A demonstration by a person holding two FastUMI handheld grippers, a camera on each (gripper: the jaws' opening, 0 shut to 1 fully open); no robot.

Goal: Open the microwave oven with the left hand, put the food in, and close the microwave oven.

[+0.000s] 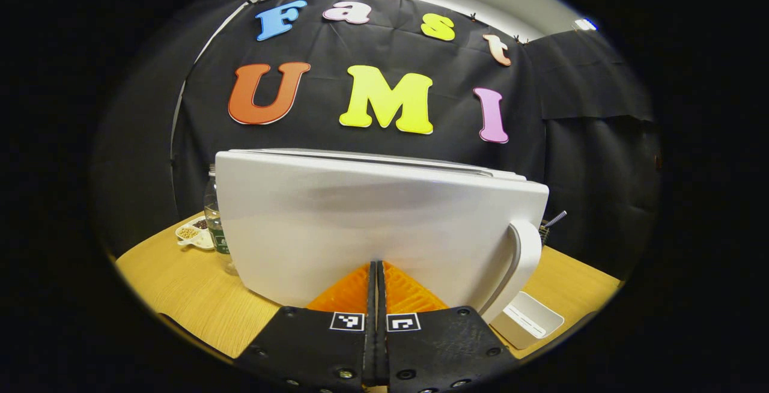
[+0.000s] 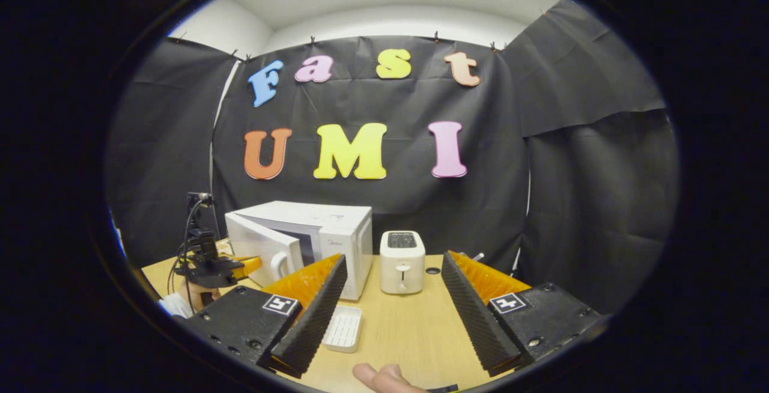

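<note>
The white microwave (image 2: 324,231) stands on the wooden table (image 2: 408,333) with its door (image 2: 261,246) swung partly open. In the left gripper view the door's outer face (image 1: 372,219) looms close, its curved handle (image 1: 524,258) at the right. My left gripper (image 1: 376,273) is shut, orange fingers pressed together with nothing between them, tips right at the door. In the right gripper view a hand holds that left gripper (image 2: 247,264) against the door near the handle (image 2: 279,264). My right gripper (image 2: 393,303) stands open above the table. A white ribbed tray (image 2: 343,327) lies in front of the microwave.
A white toaster (image 2: 402,261) stands right of the microwave, a small black disc (image 2: 432,271) beside it. Left of the door are a glass jar (image 1: 213,219) and small dishes of beans (image 1: 192,234). A fingertip (image 2: 384,377) shows at the table's near edge.
</note>
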